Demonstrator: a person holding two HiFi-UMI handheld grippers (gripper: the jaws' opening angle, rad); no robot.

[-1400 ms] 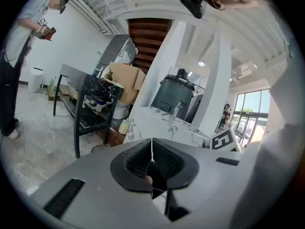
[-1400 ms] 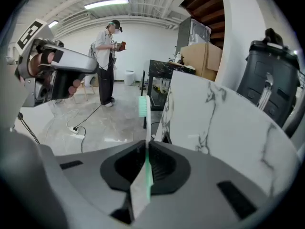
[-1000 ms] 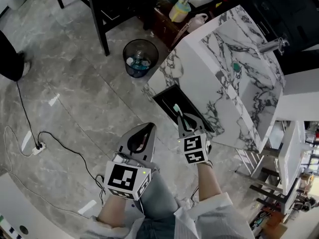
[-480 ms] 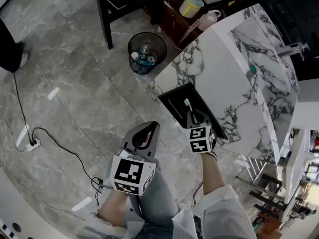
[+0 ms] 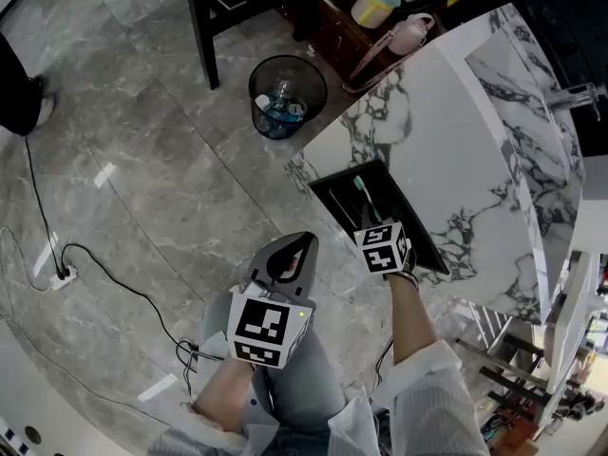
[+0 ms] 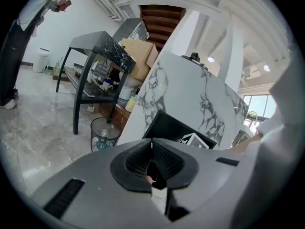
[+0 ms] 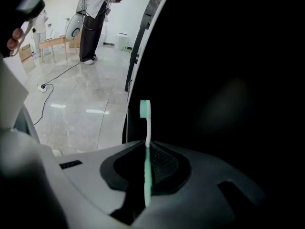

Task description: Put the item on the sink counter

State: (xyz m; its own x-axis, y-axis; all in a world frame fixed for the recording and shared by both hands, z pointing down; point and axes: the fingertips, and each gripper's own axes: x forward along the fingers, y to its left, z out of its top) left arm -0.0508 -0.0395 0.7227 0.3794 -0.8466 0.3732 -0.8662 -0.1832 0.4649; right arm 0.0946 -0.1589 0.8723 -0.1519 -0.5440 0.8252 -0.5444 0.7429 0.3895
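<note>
Toothbrush (image 7: 145, 123), slim mint-green and white plastic: light, stiff, slippery. Right gripper (image 7: 145, 149) pinches its handle, bristles outward, over black rectangular tray (image 5: 334, 190) at white marble bench (image 5: 446, 131) edge. Left gripper (image 6: 151, 147) clenched, empty.

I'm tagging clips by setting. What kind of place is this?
Probably a mock bathroom corner in a large open hall: a marble sink counter with a faucet, a toothbrush, a waste bin beside it.
</note>
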